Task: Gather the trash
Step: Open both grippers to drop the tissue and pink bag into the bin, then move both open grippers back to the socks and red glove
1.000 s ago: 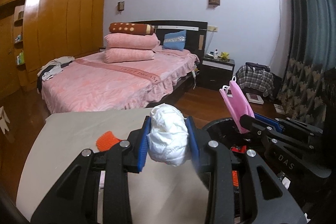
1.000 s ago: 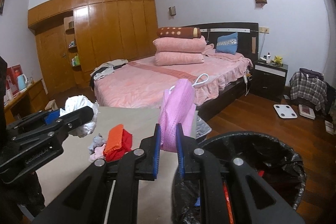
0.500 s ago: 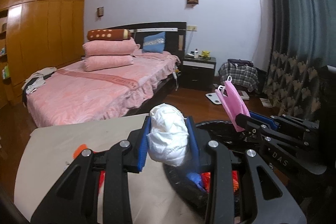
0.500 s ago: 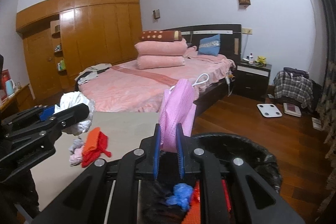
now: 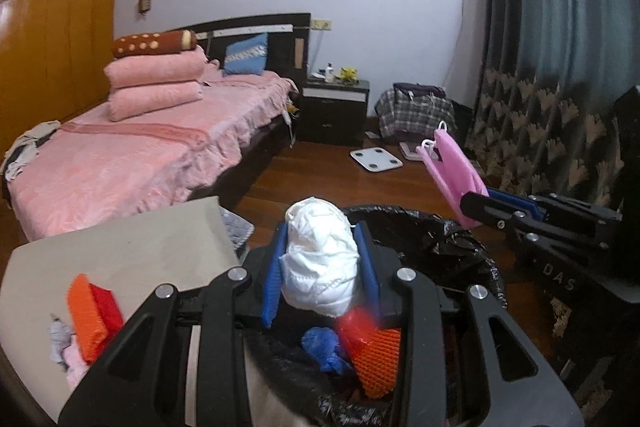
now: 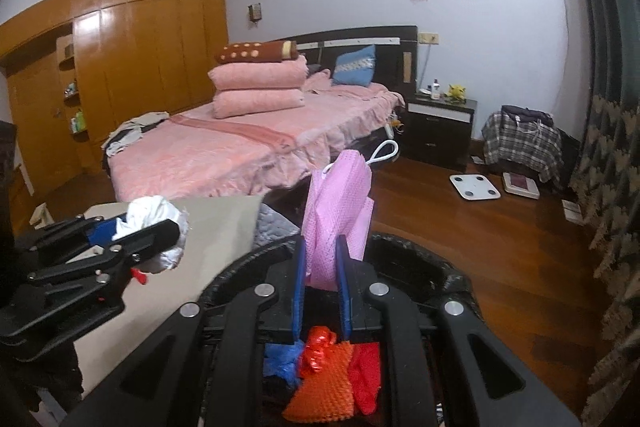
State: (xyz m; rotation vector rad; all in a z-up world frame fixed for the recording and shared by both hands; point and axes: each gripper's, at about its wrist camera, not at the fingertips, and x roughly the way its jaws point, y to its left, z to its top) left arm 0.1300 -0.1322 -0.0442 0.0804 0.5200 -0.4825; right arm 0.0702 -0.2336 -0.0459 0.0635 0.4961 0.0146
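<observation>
i hold left tongs (image 5: 320,267) clamped on crumpled white tissue (image 5: 320,259), right tongs (image 6: 322,281) pinching pink mask (image 6: 340,211), both over the bin (image 6: 420,251) for dropping.

Both fisheye views look forward and slightly down along their own jaws, close over the black-lined trash bin (image 5: 452,227). Each faces the pink bed (image 6: 248,151) and nightstand (image 5: 334,107); the left view catches the right gripper (image 5: 476,203) at its right edge, the right view the left gripper (image 6: 132,231) at its left

table (image 5: 132,247): beige top, 9 o'clock | on it: orange-red cloth (image 5: 94,315), grey-pink scraps (image 5: 64,347) at 8 o'clock
</observation>
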